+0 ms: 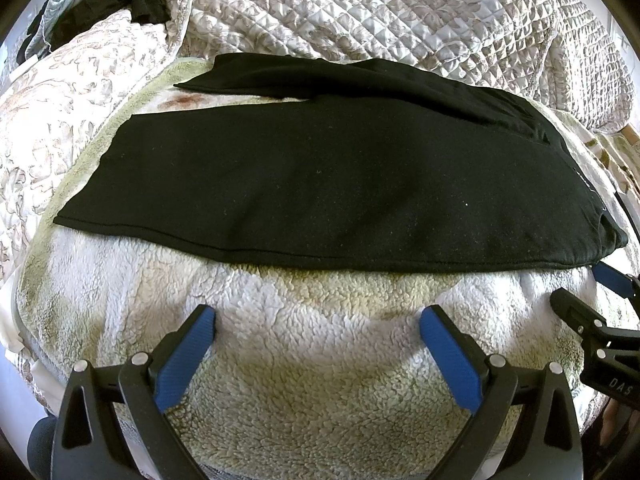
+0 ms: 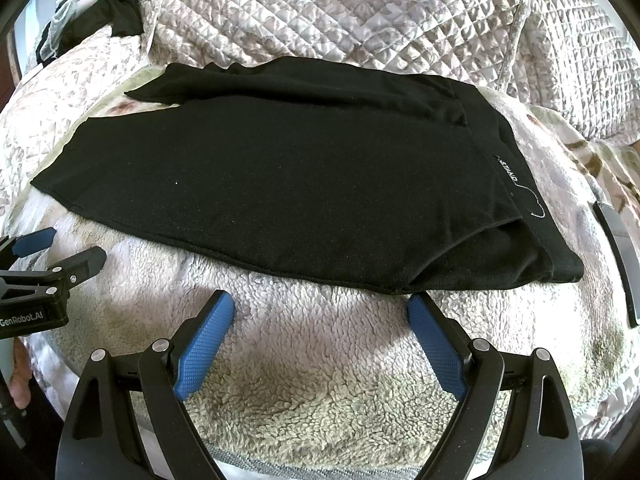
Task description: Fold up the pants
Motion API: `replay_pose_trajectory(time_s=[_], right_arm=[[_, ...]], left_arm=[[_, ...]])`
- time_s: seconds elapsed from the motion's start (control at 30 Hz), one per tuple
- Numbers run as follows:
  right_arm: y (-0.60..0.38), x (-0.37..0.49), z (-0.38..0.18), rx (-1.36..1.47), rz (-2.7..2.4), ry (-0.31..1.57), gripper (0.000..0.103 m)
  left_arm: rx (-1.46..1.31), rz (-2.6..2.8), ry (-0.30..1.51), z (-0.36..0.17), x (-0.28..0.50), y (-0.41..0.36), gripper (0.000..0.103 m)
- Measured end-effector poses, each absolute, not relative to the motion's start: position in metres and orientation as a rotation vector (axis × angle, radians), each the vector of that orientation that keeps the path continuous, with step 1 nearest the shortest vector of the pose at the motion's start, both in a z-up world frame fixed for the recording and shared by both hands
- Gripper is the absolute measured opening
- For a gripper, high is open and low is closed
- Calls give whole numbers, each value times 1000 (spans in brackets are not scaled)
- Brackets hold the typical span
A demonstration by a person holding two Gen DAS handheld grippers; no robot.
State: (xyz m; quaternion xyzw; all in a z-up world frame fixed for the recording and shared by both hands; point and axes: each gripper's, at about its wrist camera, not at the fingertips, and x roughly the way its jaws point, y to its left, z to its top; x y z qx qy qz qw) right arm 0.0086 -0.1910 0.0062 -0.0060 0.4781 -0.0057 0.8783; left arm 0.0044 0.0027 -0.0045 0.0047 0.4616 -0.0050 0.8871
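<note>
One pair of black pants lies flat across a fleece blanket, two legs side by side; left gripper and right gripper hover nearby, jaws spread, empty

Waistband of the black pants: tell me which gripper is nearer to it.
Right. The right gripper hovers open just short of the pants' near edge, close to the waistband; the left gripper sits open further toward the leg end.
</note>
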Motion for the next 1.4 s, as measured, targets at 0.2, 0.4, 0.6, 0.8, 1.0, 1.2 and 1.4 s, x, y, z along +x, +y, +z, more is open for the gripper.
replay_pose_trajectory(time_s=[0.2, 0.4, 0.6, 0.8, 1.0, 1.2, 1.4], right_arm=[[-191, 9, 6, -17, -10, 1005, 89], [-190, 9, 7, -24, -9, 1009, 89], [-190, 9, 7, -24, -8, 1010, 89], [-190, 9, 8, -26, -7, 1013, 89], [-190, 9, 8, -28, -5, 1016, 89], [-190, 9, 8, -25, -4, 1011, 89], [-190, 10, 9, -22, 0, 1015, 89]], left_arm=[[9, -10, 960, -5, 4, 2, 103], [9, -10, 961, -5, 5, 3, 103], [10, -10, 961, -4, 5, 3, 103], [6, -9, 965, -7, 5, 5, 103], [8, -7, 969, -7, 4, 4, 103], [8, -7, 968, -7, 4, 4, 103], [9, -7, 958, -7, 2, 4, 103]])
